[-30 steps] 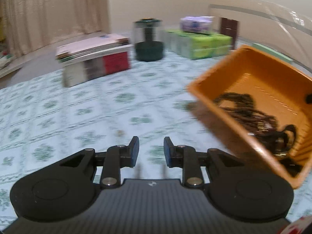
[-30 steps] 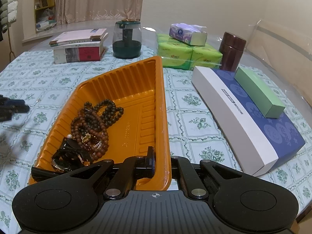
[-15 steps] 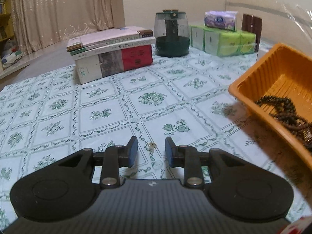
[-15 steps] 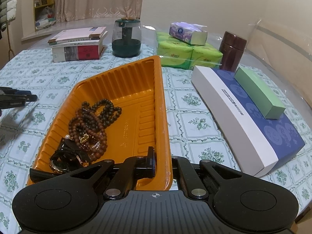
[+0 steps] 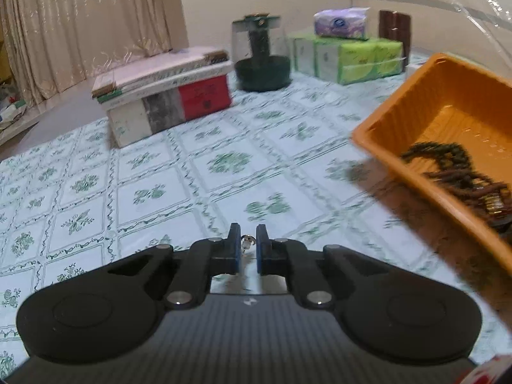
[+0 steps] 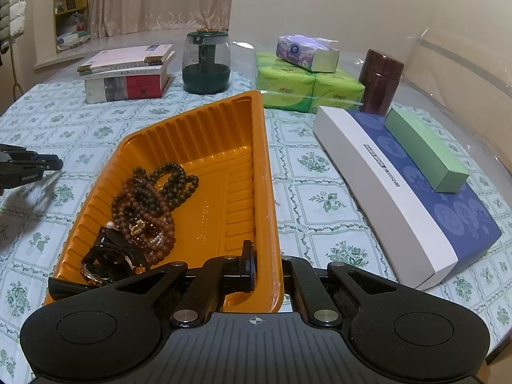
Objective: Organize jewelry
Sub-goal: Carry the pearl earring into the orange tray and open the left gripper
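My left gripper (image 5: 247,243) is low over the tablecloth, its jaws closing on a small silver jewelry piece (image 5: 247,241) that sits between the blue pads. It also shows in the right wrist view as the left gripper (image 6: 48,163) at the far left edge. The orange tray (image 6: 224,147) holds brown and dark bead bracelets (image 6: 150,198) and a dark watch (image 6: 102,262). My right gripper (image 6: 268,264) is shut on the tray's near right rim, one finger inside, one outside. In the left wrist view the orange tray (image 5: 448,121) with the bead bracelets (image 5: 448,160) is on the right.
A stack of books (image 6: 128,73), a green-based glass jar (image 6: 206,64), green tissue packs (image 6: 307,86), a brown canister (image 6: 379,80) and a long white and blue box (image 6: 393,192) with a green box (image 6: 425,150) on top stand around the tray.
The left gripper swung away from the tray, came down over the small silver piece and narrowed its jaws around it. The right gripper and tray stayed still.
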Demonstrator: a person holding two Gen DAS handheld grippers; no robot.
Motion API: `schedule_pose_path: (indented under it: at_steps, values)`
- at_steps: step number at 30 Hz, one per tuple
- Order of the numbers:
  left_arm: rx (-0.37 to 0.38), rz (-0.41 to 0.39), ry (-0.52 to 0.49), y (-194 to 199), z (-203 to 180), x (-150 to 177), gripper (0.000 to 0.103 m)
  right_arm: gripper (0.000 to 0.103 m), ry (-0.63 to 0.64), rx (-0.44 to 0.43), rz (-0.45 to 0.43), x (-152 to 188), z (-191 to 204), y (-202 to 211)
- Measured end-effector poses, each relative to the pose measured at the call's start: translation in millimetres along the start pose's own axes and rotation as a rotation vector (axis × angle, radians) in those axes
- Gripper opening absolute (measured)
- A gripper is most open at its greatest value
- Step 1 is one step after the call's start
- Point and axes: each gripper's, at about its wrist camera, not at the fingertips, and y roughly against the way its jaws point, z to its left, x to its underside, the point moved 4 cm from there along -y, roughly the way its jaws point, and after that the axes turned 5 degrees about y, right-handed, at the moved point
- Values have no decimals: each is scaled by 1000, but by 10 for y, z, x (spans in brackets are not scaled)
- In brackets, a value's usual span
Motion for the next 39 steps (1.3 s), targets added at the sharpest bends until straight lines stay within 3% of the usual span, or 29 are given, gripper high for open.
schedule_pose_path:
  at_steps: [14,29,32,39]
  values:
    - [181,-40,-7,777,-901,-204,8,3,6,-12,-10,19,-23,6]
    - [292,-30,-56,743,-1638,-310,9,4,-58,-45,0,132,-143,-88]
    - [299,-13,-61,663,-1710,-313,30,4,-82,-63,7,170,-186,-110]
    - [248,-20,-6,817,-1471,-231,32,4,-165,-114,-6,245,-303,-132]
